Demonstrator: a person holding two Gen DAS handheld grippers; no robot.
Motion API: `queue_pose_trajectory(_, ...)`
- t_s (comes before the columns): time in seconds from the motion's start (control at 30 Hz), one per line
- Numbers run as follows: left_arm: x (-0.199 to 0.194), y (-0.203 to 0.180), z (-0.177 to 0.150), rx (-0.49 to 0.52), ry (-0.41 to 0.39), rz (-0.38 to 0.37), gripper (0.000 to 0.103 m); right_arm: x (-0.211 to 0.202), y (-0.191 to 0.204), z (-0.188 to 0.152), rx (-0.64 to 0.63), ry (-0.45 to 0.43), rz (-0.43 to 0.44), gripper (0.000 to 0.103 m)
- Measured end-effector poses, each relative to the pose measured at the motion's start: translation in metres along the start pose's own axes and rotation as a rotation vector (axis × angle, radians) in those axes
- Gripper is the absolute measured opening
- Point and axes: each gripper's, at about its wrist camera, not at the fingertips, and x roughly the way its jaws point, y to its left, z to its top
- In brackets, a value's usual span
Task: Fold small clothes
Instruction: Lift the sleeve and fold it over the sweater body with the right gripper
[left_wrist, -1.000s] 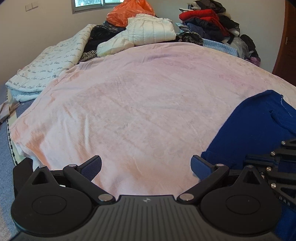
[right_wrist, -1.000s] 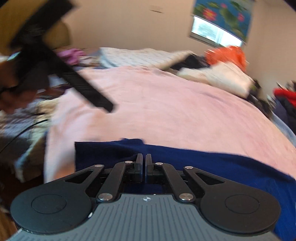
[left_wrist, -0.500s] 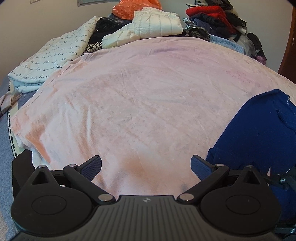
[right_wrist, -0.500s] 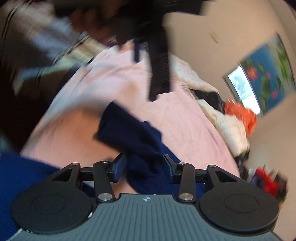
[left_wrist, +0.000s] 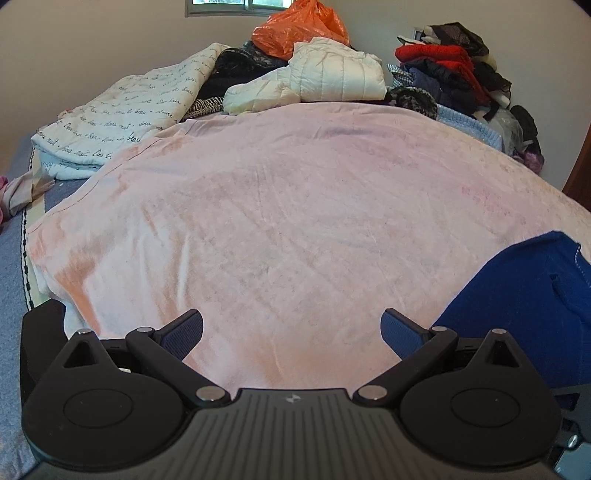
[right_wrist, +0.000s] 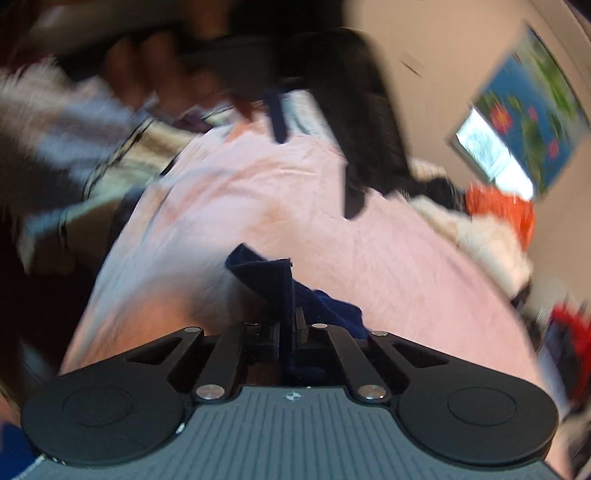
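Right gripper (right_wrist: 287, 334) is clamped on a corner of the blue knit garment (right_wrist: 273, 284) on the pink blanket (left_wrist: 288, 221); left gripper (left_wrist: 291, 332) gapes empty; looks soft and floppy, so I'd grab edges.

Matt, ribbed black plastic is seen on the left gripper (left_wrist: 291, 328), its pads (left_wrist: 400, 332) textured blue. Under the fingers, soft pink blanket (left_wrist: 295, 206) cloth, faintly creased. Between the right gripper (right_wrist: 287, 325) fingers, dark blue knit garment (right_wrist: 273, 280).
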Motion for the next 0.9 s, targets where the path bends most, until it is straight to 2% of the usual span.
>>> queue_pose_trajectory(0.07, -0.002, -0.008, 0.004, -0.022, -0.022, -0.027, 0.103, -0.014, -0.043, -0.004, 0.252, -0.048, 0.012, 0.003)
queue_pose_trajectory(0.2, -0.005, -0.038, 0.009, -0.011, -0.061, -0.088, 0.103, -0.044, -0.138, -0.041, 0.779, -0.167, 0.028, 0.004)
queue_pose_trajectory(0.33, -0.007, -0.092, -0.001, 0.148, -0.09, -0.154, 0.103, -0.076, -0.206, -0.103, 1.214, -0.288, 0.04, 0.007)
queue_pose_trajectory(0.43, -0.014, -0.138, -0.015, 0.3, -0.152, -0.183, 0.103, -0.095, -0.227, -0.146, 1.423, -0.381, 0.062, 0.007)
queue_pose_trajectory(0.53, -0.021, -0.182, -0.033, 0.444, -0.235, -0.195, 0.103, -0.11, -0.239, -0.173, 1.506, -0.416, 0.01, 0.007)
queue_pose_trajectory(0.67, -0.014, -0.233, -0.053, 0.577, -0.271, -0.195, 0.103, -0.125, -0.255, -0.189, 1.553, -0.444, -0.037, 0.007)
queue_pose_trajectory(0.8, -0.003, -0.272, -0.065, 0.642, -0.305, -0.184, 0.103, -0.127, -0.276, -0.176, 1.519, -0.421, -0.053, 0.007)
queue_pose_trajectory(0.9, 0.006, -0.298, -0.071, 0.682, -0.346, -0.149, 0.103, -0.134, -0.287, -0.154, 1.47, -0.443, -0.024, 0.007)
